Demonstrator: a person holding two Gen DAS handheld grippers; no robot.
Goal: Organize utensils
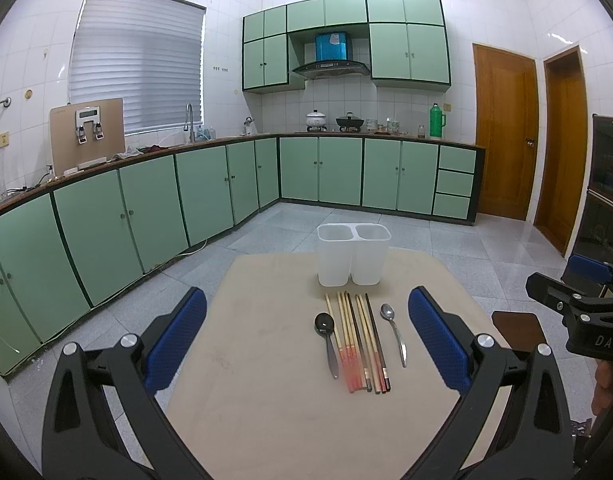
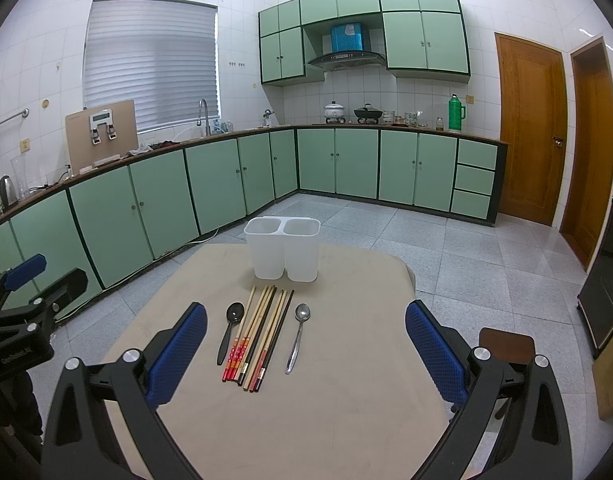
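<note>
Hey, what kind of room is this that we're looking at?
Most likely a home kitchen: green cabinets run along a countertop with a sink faucet, and pots sit on a stove under a range hood. Utensils lie on a small table in front.

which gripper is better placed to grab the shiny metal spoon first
Right, probably. The shiny metal spoon lies on the right of the chopstick bundle, between the right gripper's open blue pads. The open left gripper frames the black spoon more centrally.
</note>
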